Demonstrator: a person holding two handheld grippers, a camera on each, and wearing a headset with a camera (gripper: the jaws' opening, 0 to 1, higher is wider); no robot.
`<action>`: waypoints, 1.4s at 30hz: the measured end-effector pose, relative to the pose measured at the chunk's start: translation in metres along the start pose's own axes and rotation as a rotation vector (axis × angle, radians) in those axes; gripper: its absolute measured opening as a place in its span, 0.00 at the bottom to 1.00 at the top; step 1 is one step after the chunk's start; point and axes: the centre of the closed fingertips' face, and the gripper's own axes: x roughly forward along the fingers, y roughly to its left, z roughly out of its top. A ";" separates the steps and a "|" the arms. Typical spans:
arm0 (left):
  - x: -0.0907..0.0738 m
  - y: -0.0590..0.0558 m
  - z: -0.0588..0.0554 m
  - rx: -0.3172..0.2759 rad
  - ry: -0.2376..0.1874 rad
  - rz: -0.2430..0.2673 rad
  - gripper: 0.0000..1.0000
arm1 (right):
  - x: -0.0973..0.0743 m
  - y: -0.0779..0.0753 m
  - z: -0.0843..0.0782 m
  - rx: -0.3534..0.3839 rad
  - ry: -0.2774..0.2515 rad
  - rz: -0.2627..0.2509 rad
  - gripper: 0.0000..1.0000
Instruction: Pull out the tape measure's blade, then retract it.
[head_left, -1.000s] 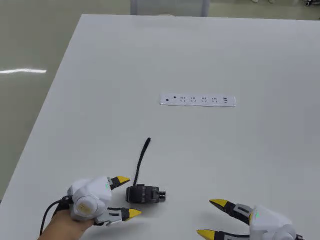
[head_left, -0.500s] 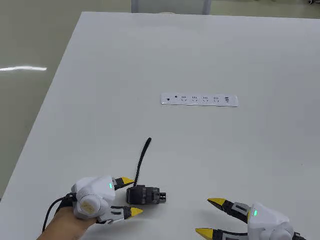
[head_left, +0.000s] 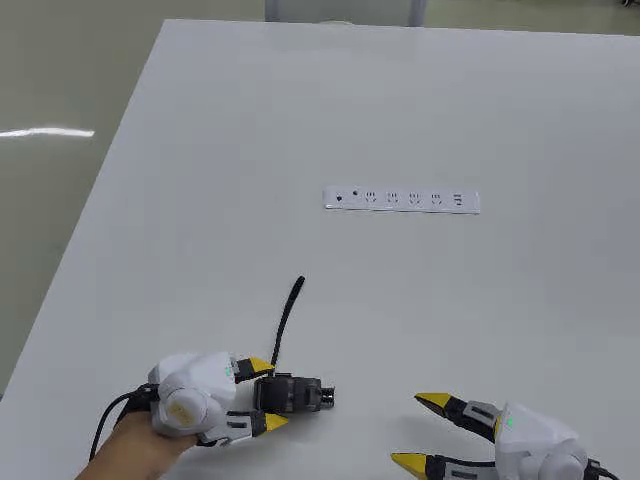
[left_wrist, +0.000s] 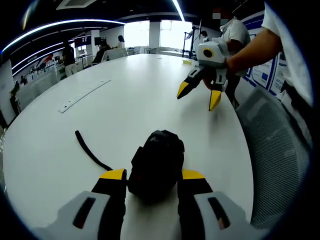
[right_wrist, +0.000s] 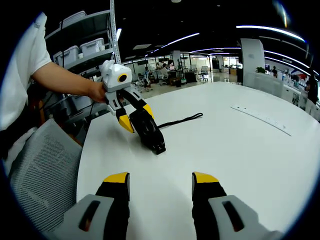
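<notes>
White tabletop (head_left: 500, 300): long white power strip (head_left: 401, 199) mid-surface. Right gripper (head_left: 420, 433) near front edge, jaws wide apart, holding nothing. Left gripper (head_left: 267, 393) jaws clamped on flanks of compact black tape measure (head_left: 295, 392), front-left. Case likely rigid, dense; hold body, pinch blade tip. Thin black strap (head_left: 285, 320) limp.

The head view looks steeply down over the near edge of the white table (head_left: 300, 120), with the tape measure (head_left: 290, 392) at 7 o'clock. The left gripper view sits low and very close behind it, facing the right gripper (left_wrist: 197, 100) at 1 o'clock. The right gripper view, low and farther back, faces the left gripper (right_wrist: 137, 120) at 10 o'clock. All three share the tape measure and the power strip (head_left: 400, 199).
</notes>
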 end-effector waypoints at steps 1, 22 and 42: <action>0.000 0.000 0.000 -0.001 0.001 0.000 0.37 | 0.001 0.000 0.000 -0.001 0.000 0.000 0.50; 0.002 0.000 -0.002 0.006 -0.009 -0.014 0.35 | 0.008 -0.004 0.000 -0.005 0.011 0.014 0.50; 0.002 0.001 -0.002 0.038 -0.011 -0.023 0.33 | 0.042 0.000 0.013 -0.065 -0.013 0.086 0.46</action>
